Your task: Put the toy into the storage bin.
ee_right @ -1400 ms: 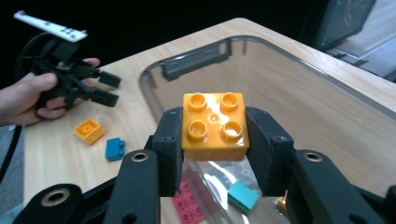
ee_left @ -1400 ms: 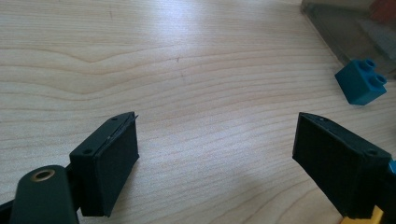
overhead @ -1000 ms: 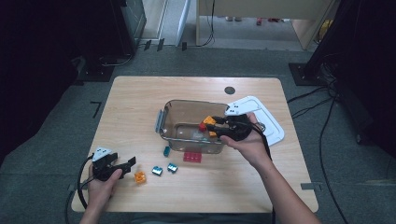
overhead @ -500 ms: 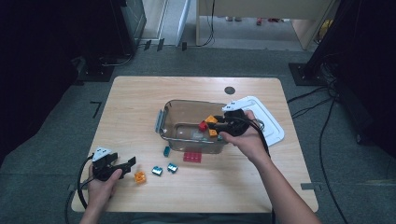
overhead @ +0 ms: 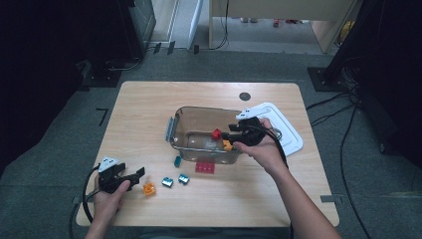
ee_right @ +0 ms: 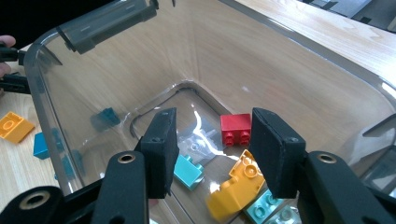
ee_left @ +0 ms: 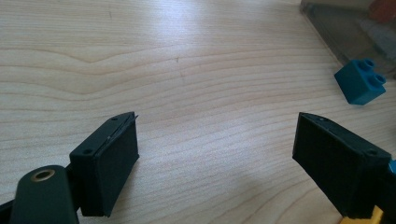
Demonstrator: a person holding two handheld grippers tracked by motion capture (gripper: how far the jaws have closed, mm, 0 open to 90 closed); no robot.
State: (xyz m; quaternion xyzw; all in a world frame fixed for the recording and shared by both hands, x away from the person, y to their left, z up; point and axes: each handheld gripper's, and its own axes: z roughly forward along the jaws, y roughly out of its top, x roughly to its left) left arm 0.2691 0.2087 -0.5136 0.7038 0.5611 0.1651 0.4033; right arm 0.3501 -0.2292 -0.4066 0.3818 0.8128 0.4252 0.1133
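From the high view, the right gripper reaches over the near right side of a clear plastic box in the middle of the wooden table, with a white lid lying just beside the box on its right. The right gripper view looks down into that box: its jaws stand apart with nothing between them, and below them lie a red brick, a yellow brick and a turquoise brick, pieces the high view shows only as small spots of colour. The high view adds what lies outside the box: a flat red brick against its near wall, two small blue bricks and an orange brick near the left gripper, which rests low at the table's near left corner. The left gripper view shows its jaws spread wide over bare wood, holding nothing, with a dark blue brick well ahead, near the box's corner.
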